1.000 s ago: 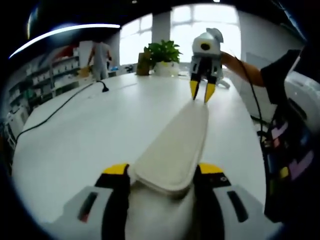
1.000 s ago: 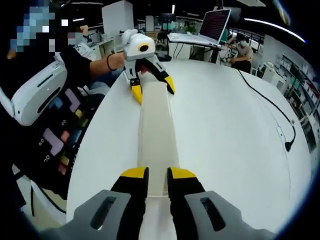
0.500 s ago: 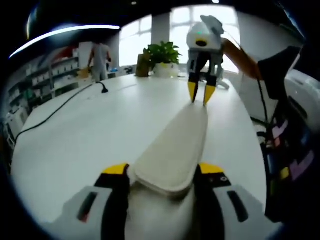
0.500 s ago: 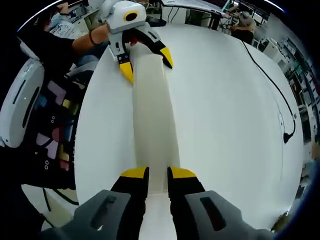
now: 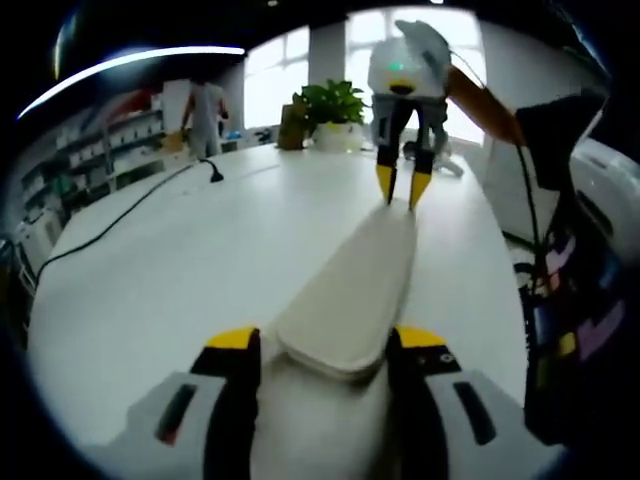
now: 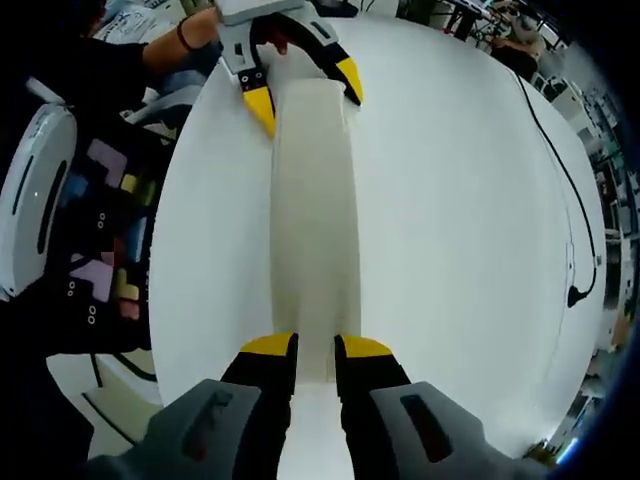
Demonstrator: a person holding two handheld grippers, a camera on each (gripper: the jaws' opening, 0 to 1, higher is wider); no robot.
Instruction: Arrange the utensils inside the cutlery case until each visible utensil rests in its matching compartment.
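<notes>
A long, pale cutlery case [image 5: 350,290] lies lengthwise on the white table [image 5: 170,280], its smooth top facing up; no utensils can be seen. My left gripper [image 5: 326,345] holds its near, rounded end, one yellow-tipped jaw on each side of the case. At the far end the right gripper [image 5: 403,190] points down onto the case's edge. In the right gripper view the case [image 6: 312,220] runs away from my right gripper [image 6: 316,348], whose jaws pinch the end wall. The left gripper [image 6: 300,85] clasps the opposite end.
A black cable with a plug [image 5: 205,172] crosses the table's left part. A potted plant [image 5: 325,105] stands at the far edge, and a person [image 5: 205,115] stands by shelves behind. The holder's body [image 6: 90,230] is close along the table's side.
The right gripper has tipped up, so its view now looks down more steeply on the case and table. Both grippers keep their hold on the case's ends.
</notes>
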